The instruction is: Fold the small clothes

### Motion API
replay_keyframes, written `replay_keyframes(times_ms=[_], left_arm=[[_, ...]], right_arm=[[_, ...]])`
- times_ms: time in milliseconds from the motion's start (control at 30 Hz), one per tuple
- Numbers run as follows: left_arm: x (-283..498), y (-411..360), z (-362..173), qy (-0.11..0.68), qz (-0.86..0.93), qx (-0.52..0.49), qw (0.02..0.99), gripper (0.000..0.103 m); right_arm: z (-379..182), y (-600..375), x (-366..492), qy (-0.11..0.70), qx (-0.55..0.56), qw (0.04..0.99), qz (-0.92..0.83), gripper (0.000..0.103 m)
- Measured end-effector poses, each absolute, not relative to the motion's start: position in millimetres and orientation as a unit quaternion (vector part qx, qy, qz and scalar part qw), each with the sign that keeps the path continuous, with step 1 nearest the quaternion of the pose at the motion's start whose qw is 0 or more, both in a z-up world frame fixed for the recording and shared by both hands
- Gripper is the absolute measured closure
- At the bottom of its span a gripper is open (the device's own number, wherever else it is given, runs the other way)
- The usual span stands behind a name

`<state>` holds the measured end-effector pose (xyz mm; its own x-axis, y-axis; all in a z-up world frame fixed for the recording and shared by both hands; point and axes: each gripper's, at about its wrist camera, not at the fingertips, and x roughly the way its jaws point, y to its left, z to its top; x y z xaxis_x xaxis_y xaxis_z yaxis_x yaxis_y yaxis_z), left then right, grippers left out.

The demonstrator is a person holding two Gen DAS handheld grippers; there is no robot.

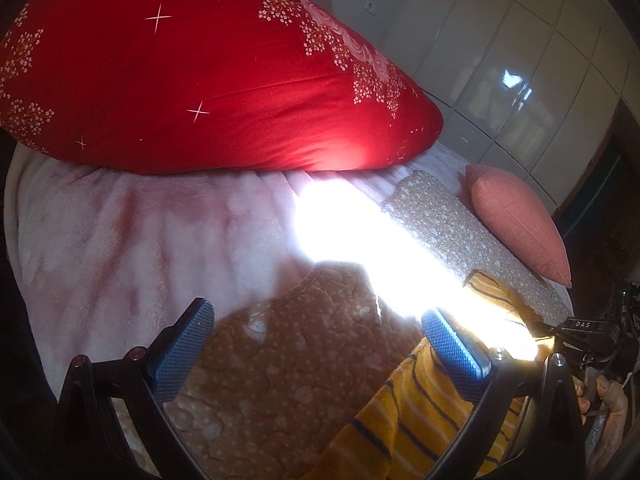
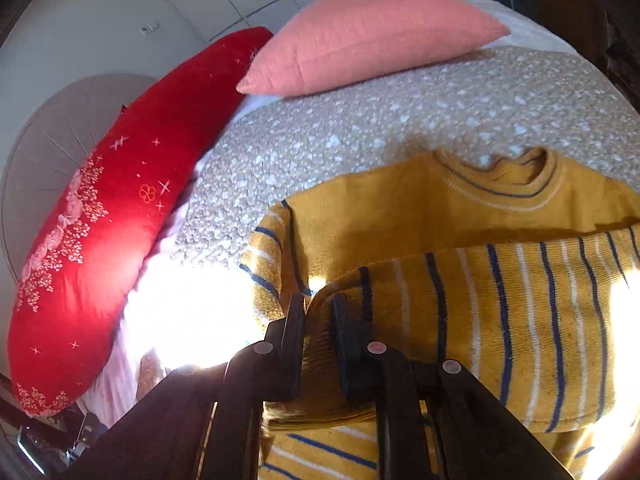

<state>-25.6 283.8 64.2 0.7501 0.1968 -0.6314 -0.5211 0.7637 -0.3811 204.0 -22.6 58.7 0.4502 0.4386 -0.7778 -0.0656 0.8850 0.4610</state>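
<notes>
Black right gripper (image 2: pixel 318 312) pinches a fold of the mustard-yellow knit sweater with navy and white stripes (image 2: pixel 520 320).
Its two fingers are clenched on the striped fabric, which is doubled over the plain yellow chest below the collar. That sweater lies on a beige quilted blanket with pale speckles (image 2: pixel 360 128). Blue-padded left gripper (image 1: pixel 316 348) hangs spread wide above the blanket, grasping nothing, the sweater's striped edge just beside its right pad. Behind sit a big red floral pillow (image 1: pixel 180 72) and a salmon-pink ribbed cushion (image 2: pixel 368 36).
</notes>
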Motion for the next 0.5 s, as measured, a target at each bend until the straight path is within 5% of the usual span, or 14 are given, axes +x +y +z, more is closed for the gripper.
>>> replay_keyframes(times_ms=[167, 300, 500], left_arm=[[-29, 300, 59, 0.294, 0.220, -0.295, 0.882, 0.000], [-35, 312, 57, 0.291, 0.242, -0.300, 0.876, 0.000], [-59, 347, 53, 0.273, 0.327, -0.320, 0.846, 0.000]], right_arm=[[21, -1, 216, 0.548, 0.172, 0.803, 0.155, 0.086], [58, 11, 194, 0.499, 0.098, 0.846, 0.160, 0.083], [105, 64, 86, 0.459, -0.026, 0.825, 0.328, 0.027]])
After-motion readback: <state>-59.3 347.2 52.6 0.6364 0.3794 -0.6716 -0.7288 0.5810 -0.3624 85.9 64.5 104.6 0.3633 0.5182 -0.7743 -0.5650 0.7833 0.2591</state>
